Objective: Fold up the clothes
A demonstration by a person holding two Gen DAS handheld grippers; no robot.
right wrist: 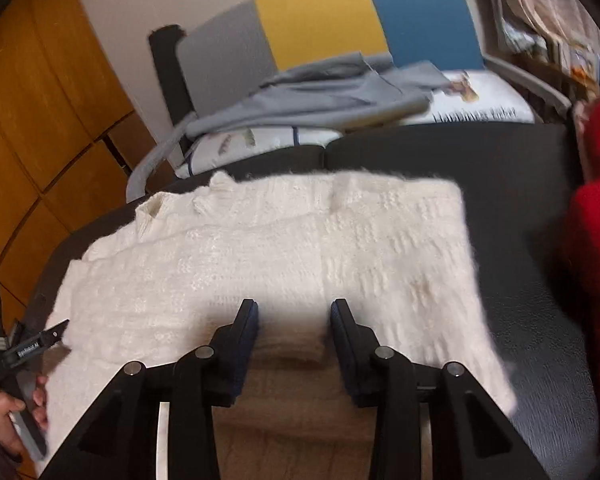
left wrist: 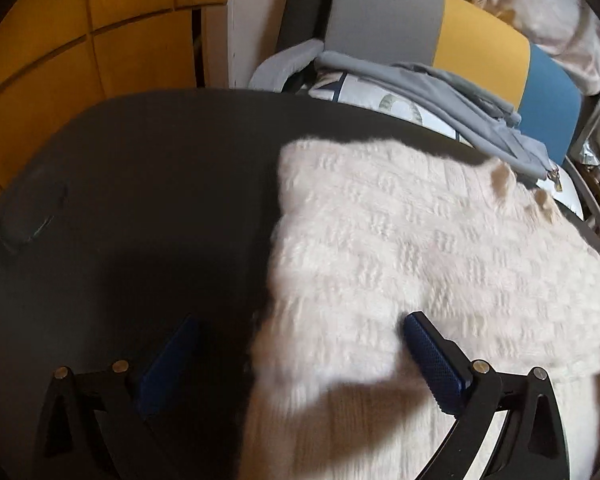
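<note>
A white fluffy knit sweater point(left wrist: 420, 240) lies spread on the dark table point(left wrist: 140, 200). My left gripper point(left wrist: 300, 360) stands wide open over the sweater's left edge. One blue pad point(left wrist: 168, 364) is over bare table and the other over the knit, and neither presses on the cloth. In the right wrist view the sweater point(right wrist: 280, 248) fills the middle. My right gripper point(right wrist: 294, 332) hovers at its near edge with the jaws partly apart. A folded bit of hem lies between them, not pinched. A hand point(right wrist: 8, 412) holds the left gripper's body point(right wrist: 28, 348) at the lower left.
A chair with a grey, yellow and blue back point(right wrist: 320, 16) stands behind the table. It carries a grey garment point(right wrist: 320, 92) and a white printed cushion point(right wrist: 480, 104). A red garment point(right wrist: 596, 240) sits at the table's right. Orange wooden panels point(left wrist: 80, 40) are on the left.
</note>
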